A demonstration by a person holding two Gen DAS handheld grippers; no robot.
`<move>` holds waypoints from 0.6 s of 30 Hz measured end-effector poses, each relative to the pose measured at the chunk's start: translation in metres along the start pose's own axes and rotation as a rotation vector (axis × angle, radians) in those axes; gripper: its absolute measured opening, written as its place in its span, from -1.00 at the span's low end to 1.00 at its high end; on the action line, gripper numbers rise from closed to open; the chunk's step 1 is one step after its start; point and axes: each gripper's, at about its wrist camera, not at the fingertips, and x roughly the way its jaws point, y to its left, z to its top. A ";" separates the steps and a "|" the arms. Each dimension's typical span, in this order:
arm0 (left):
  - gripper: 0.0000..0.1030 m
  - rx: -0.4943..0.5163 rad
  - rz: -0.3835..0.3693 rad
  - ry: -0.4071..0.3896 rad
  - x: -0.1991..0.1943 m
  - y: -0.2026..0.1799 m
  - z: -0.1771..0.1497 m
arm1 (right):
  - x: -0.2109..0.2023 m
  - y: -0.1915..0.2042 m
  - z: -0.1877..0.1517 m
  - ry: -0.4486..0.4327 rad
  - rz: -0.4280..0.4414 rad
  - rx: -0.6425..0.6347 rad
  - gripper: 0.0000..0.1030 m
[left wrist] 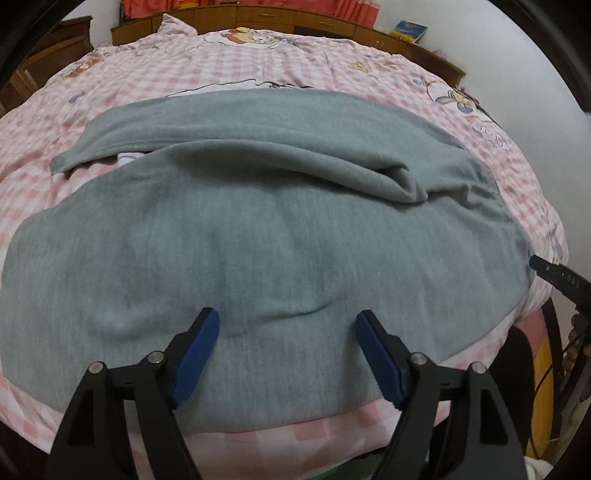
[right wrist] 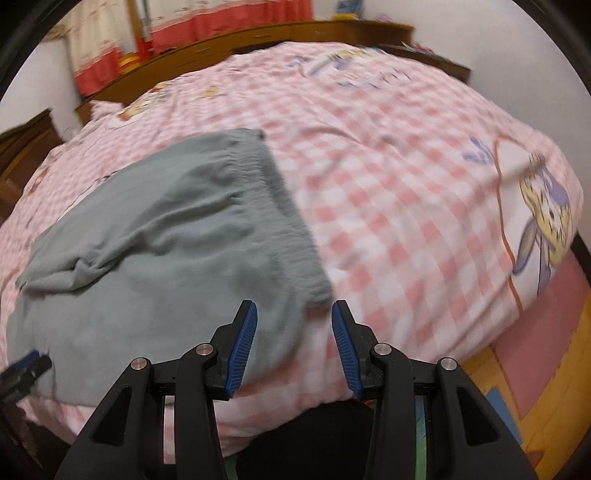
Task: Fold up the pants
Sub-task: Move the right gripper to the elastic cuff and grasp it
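Grey pants [left wrist: 258, 229] lie spread on the pink checked bed, one leg laid across the far side. My left gripper [left wrist: 287, 321] is open and empty, hovering over the near leg by the bed's front edge. In the right wrist view the pants [right wrist: 159, 236] lie at left with the waistband [right wrist: 280, 206] running down the middle. My right gripper [right wrist: 294, 314] is open and empty, just above the waistband's near corner. The right gripper's tip [left wrist: 554, 275] shows at the right edge of the left wrist view. The left gripper's tip [right wrist: 26, 365] shows at the left of the right wrist view.
The pink checked duvet [right wrist: 406, 184] with cartoon prints covers the bed. A wooden headboard [left wrist: 258, 18] and red curtains [right wrist: 110, 48] stand behind. The bed's front edge [left wrist: 295, 432] drops off right under the grippers. Yellow floor [right wrist: 517, 387] lies at the right.
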 end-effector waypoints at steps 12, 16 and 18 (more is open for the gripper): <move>0.65 0.065 -0.014 -0.017 -0.004 -0.017 -0.004 | 0.017 0.001 -0.003 0.048 0.056 0.047 -0.17; 0.65 0.111 -0.031 -0.024 -0.008 -0.027 -0.008 | 0.015 0.003 -0.002 0.046 0.129 0.055 -0.38; 0.65 0.126 -0.040 -0.026 -0.009 -0.032 -0.011 | 0.014 0.007 -0.003 0.043 0.129 0.044 -0.38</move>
